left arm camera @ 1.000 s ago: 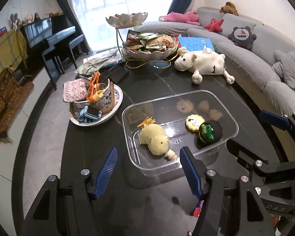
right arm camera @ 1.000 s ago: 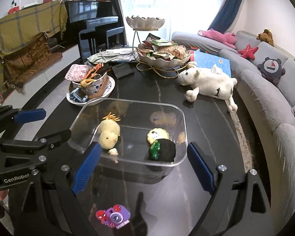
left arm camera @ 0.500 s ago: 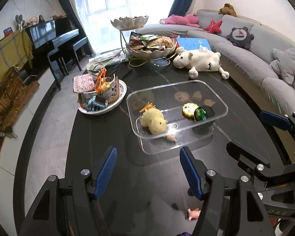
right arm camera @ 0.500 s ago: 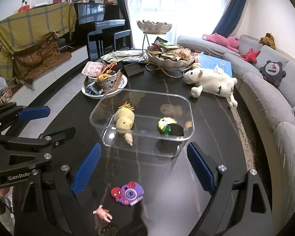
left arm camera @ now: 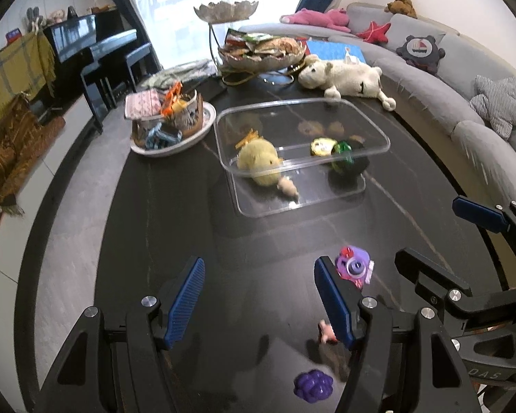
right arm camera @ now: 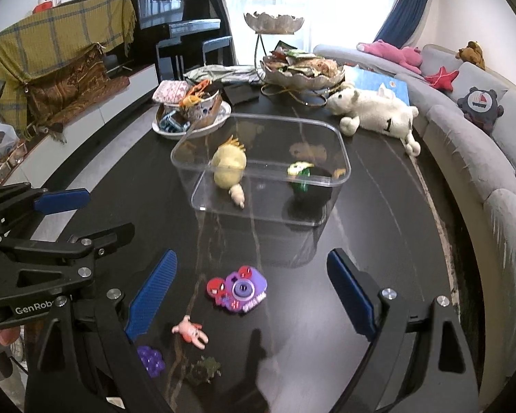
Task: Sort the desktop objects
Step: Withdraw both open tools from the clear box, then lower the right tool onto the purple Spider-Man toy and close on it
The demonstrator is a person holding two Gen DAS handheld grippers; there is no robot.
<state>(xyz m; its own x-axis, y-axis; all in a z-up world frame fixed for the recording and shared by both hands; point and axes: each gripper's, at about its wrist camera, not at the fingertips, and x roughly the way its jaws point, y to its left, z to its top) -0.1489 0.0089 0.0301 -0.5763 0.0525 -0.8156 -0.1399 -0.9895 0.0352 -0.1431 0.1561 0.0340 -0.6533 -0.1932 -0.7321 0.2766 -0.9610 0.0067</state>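
We cannot make out what the small dark greenish lump (right arm camera: 204,369) near the bottom edge is; it lies below the right tongs (right arm camera: 251,296), blurred. The purple grape-like cluster (right arm camera: 150,360) is partly covered by the right tongs' left finger (right arm camera: 151,294) in the right wrist view, and shows whole in the left one. In the left view the left tongs' right finger (left arm camera: 333,301) cuts off the pink figurine (left arm camera: 328,333) and the edge of the purple toy camera (left arm camera: 354,266).

Count on the dark table (right arm camera: 378,213), loose near the tongs: one toy camera, one pink figurine, one grape cluster, one unclear lump.

One clear plastic box (right arm camera: 330,127) stands ahead of both tongs, well apart from them. In it we count three things: a yellow plush chick (right arm camera: 227,165), a yellow round badge (right arm camera: 297,168) and a green-and-black toy (right arm camera: 309,186) touching it.

Left tongs (left arm camera: 259,296): jaws apart, nothing between them, only bare table. Right tongs: jaws wide apart, gripping nothing; the toy camera and pink figurine lie on the table between the fingers, touched by neither.

Beyond the box: one white plush sheep (right arm camera: 378,110) and one plate (right arm camera: 223,117) heaped with oddments.
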